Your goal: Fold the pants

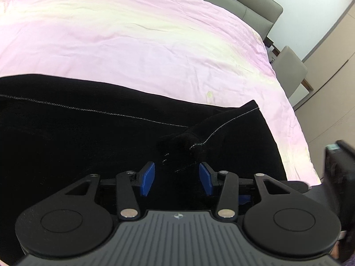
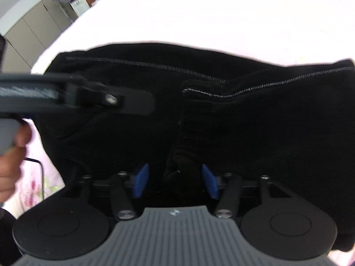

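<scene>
Pants (image 1: 88,137): black, pale stitched seams, lying flat on a pink bedsheet (image 1: 133,40). Left gripper (image 1: 176,177): blue fingers apart, over a bunched fold, nothing clamped. Right gripper (image 2: 175,180): fingers apart, over the fabric, holding nothing.

Black pants (image 1: 88,133) with pale stitched seams; pink bed sheet (image 1: 133,33) with yellowish streaks, floral print at edge; blue pads (image 1: 148,181) on black left hand-held gripper (image 1: 176,180).

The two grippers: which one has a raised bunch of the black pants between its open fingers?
The right gripper: a bunched fold of the black pants rises between its blue pads. The left gripper has only flat cloth between its pads.
</scene>
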